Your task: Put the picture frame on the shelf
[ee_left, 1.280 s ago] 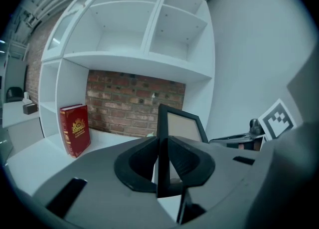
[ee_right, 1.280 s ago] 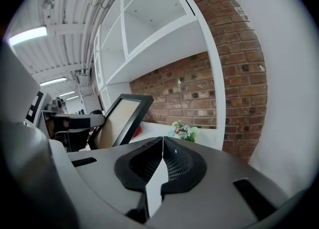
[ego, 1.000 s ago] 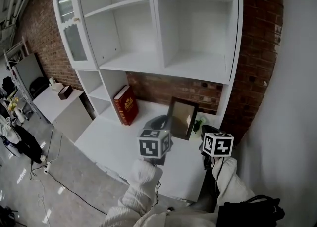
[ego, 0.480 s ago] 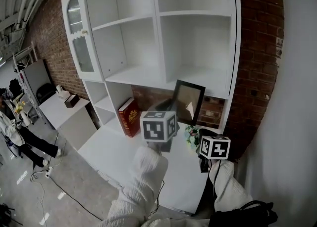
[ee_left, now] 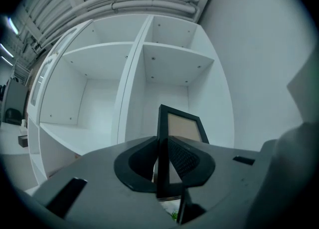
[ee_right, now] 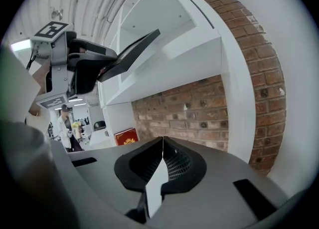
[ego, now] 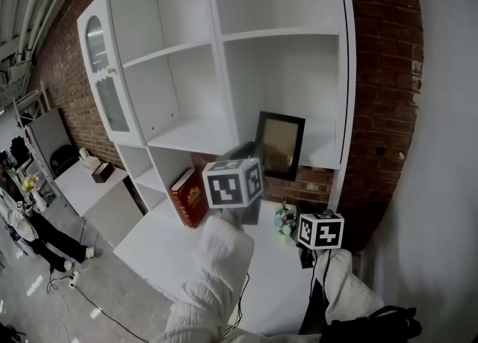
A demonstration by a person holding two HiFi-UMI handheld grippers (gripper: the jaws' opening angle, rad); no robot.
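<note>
While the left gripper (ee_left: 163, 165) clamps the black-rimmed rectangular picture frame (ego: 280, 144) by its near edge, it holds the frame upright at the right-hand bay of the white wooden shelf unit (ego: 187, 138), seemingly just clear of the board, ready for setting down. The right gripper (ee_right: 162, 162), jaws together and empty, hangs lower, near the red brick wall (ee_right: 199, 113).

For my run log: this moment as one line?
left gripper: shut on frame | frame: held before shelf, not yet set down | right gripper: shut, empty
</note>
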